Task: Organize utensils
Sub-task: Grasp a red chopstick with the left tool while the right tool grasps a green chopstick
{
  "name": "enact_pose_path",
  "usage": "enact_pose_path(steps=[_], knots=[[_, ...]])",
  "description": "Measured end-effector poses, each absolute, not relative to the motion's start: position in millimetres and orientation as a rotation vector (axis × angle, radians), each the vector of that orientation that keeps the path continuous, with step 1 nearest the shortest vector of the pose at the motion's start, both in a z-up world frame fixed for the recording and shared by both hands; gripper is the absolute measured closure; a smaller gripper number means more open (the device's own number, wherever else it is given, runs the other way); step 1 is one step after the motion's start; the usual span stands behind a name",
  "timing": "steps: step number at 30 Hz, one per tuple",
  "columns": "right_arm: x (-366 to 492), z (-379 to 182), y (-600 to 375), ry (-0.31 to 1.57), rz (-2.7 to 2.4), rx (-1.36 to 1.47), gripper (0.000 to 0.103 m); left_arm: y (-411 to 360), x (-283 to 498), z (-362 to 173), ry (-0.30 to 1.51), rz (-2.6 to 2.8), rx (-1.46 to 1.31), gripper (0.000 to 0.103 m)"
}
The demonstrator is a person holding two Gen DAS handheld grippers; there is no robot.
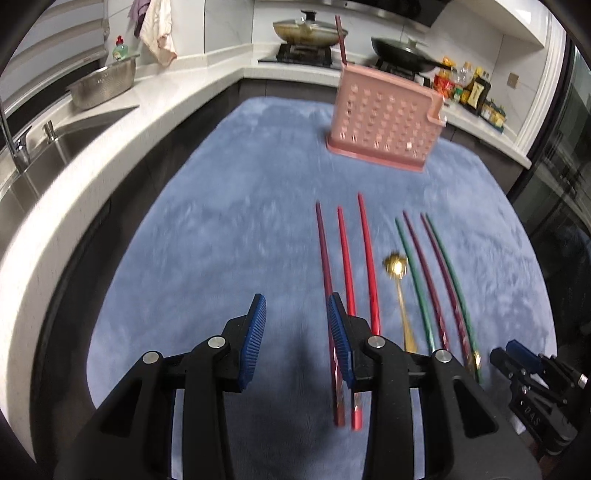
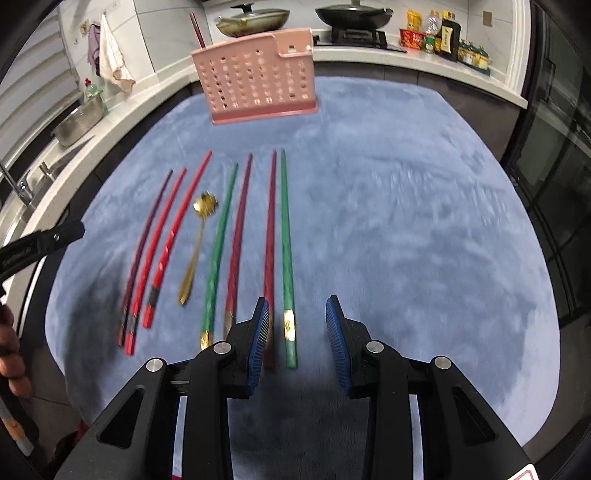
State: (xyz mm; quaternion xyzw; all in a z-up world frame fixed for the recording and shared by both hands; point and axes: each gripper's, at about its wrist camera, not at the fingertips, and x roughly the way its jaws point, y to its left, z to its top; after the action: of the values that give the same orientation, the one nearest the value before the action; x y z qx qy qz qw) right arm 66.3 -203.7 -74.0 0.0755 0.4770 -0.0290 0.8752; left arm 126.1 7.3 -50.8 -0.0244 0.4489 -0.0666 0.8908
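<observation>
Several chopsticks lie side by side on the blue cloth (image 2: 406,221): red ones (image 2: 177,225) at the left, green (image 2: 286,236) and dark red ones (image 2: 238,229) at the right, with a gold spoon (image 2: 197,236) between them. A pink perforated utensil holder (image 2: 258,77) stands at the far side, with one dark chopstick (image 2: 197,29) upright in it. My left gripper (image 1: 297,332) is open and empty, just left of the red chopsticks (image 1: 345,258). My right gripper (image 2: 297,332) is open and empty, above the near ends of the rightmost chopsticks. The holder (image 1: 384,118) and spoon (image 1: 397,280) also show in the left wrist view.
A white counter (image 1: 110,125) curves round the left and far sides, with a sink and a steel bowl (image 1: 103,85) at the left. Two pans (image 2: 255,20) sit on the stove behind the holder. Bottles and packets (image 2: 443,40) stand at the far right.
</observation>
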Motion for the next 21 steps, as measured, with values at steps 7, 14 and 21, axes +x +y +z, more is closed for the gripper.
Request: enact_pose_path(steps=[7,14,21], knots=[[66,-86,-202,1.009,-0.067,0.166,0.071,7,113,-72,0.978,-0.158,-0.049,0.070],[74,-98,-199,1.028,-0.065,0.162,0.084,4,109,-78,0.994,-0.176,-0.051,0.070],[75,-105,-200,1.036,-0.065,0.172,0.088,-3,101,-85,1.021,-0.198,-0.047,0.070]])
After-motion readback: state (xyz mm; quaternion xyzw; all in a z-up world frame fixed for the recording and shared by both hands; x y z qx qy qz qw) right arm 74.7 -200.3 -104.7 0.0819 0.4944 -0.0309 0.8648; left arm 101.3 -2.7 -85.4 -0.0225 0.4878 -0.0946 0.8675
